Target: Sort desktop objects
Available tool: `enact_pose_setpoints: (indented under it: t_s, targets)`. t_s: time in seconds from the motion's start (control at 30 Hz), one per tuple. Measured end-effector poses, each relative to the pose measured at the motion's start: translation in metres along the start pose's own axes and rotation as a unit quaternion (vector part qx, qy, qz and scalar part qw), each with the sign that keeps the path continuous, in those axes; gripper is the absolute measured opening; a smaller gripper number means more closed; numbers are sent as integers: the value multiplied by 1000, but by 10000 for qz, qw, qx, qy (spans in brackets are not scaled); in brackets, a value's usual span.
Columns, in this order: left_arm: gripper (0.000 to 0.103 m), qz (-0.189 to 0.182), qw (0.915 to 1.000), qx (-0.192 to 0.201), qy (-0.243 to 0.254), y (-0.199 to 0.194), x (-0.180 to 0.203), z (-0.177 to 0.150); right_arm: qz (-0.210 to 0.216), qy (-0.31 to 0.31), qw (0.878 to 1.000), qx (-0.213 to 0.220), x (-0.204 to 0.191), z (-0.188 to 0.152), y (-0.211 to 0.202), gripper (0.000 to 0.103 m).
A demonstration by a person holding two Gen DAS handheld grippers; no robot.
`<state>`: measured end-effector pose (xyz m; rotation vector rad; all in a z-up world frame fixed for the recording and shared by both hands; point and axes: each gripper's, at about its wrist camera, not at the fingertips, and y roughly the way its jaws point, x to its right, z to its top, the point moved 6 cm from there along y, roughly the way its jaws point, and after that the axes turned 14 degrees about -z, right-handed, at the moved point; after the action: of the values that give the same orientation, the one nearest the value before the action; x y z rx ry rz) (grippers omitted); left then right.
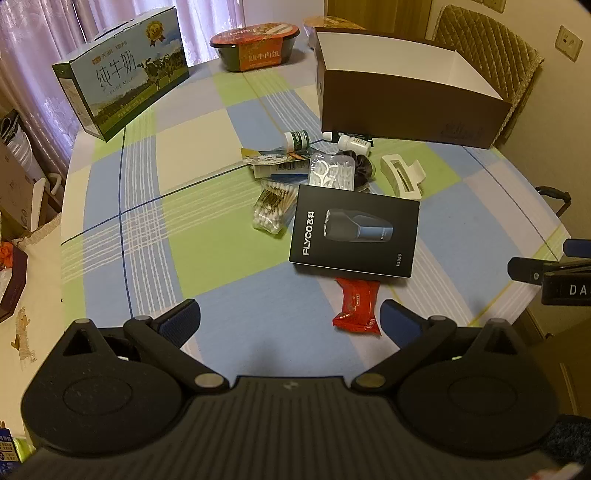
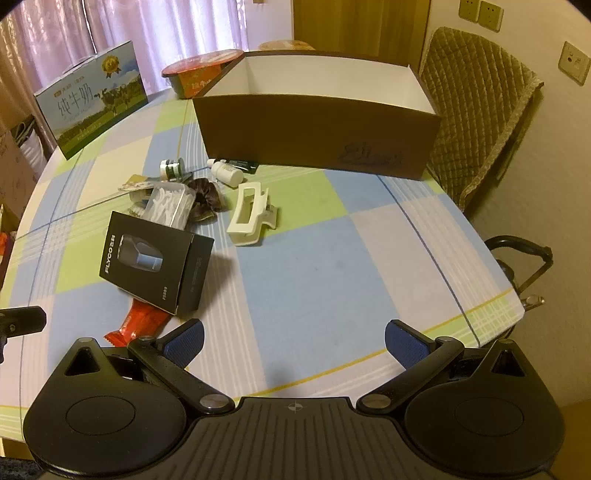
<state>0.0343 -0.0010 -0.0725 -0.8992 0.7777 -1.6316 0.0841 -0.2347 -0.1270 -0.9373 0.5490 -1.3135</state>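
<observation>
Home dining room, checked tablecloth (image 2: 306, 258), quilted chair (image 2: 476, 110), curtains (image 1: 110, 22)

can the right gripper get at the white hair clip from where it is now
Probably yes. The right gripper is open and empty, and the white hair clip lies alone on bare tablecloth ahead of it, slightly to the left. Only the black shaver box sits nearby, off to the left and not in the path.
</observation>
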Motion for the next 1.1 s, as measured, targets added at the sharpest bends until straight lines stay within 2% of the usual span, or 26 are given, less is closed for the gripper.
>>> enact_pose_setpoints:
  t_s: [1.1]
  targets:
    - [102,41,9997,-209,-156,14,-11,-4,115,-112,9998,-150,-12,-1,11,101]
